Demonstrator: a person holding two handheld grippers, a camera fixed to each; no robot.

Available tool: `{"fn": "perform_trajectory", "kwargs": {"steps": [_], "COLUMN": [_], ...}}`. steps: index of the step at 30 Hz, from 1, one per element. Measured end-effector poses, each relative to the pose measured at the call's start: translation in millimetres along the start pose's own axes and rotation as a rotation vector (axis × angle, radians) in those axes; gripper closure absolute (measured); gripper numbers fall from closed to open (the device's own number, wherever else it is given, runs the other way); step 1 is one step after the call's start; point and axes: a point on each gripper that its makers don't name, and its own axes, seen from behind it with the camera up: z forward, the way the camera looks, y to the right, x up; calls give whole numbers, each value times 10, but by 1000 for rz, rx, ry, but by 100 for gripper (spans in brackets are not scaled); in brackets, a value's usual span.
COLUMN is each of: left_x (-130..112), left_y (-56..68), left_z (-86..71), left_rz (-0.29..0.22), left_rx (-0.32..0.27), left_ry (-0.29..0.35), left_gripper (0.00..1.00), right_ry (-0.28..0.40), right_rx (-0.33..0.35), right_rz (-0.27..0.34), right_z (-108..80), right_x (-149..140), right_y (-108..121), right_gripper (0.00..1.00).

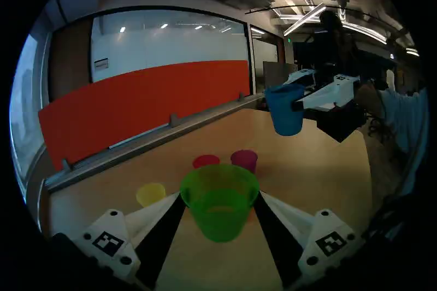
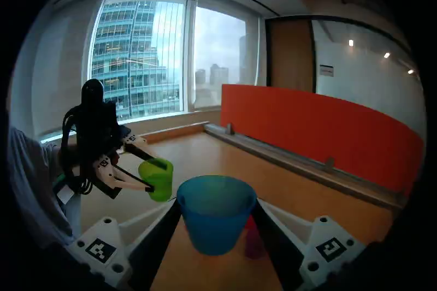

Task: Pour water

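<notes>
Nearest the lens in the left gripper view is the green cup, upright and clamped between the two fingers of the left gripper. In the right gripper view the blue cup sits upright in the same way, pinched on both sides by the right gripper. Both cups are off the bench and well apart, the blue one far to the right of the green. On the bench beyond the green cup stand a yellow cup, a red cup and a purple cup.

A faint level seems to show through the green cup's wall, but I cannot tell for sure which cup holds the water. My judgement is that pouring has not begun and the cups are about to be brought together. The next move calls for setting one rim just above the other's mouth, then tilting slowly.
</notes>
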Motion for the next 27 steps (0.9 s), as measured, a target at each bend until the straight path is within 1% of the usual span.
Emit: {"fn": "perform_trajectory", "kwargs": {"steps": [6, 17, 27], "left_x": [-99, -365, -643], "left_y": [-5, 5, 2], "left_z": [17, 83, 145], "left_rz": [-13, -7, 1], "left_rx": [-9, -21, -34], "left_ry": [-20, -89, -165], "left_gripper": [15, 14, 14], "right_ry": [-43, -150, -217], "right_rx": [10, 26, 34], "right_rz": [3, -16, -8], "right_z": [39, 170, 299], "right_x": [-206, -676, -1009], "right_y": [-1, -22, -20], "right_gripper": [8, 8, 8]}}
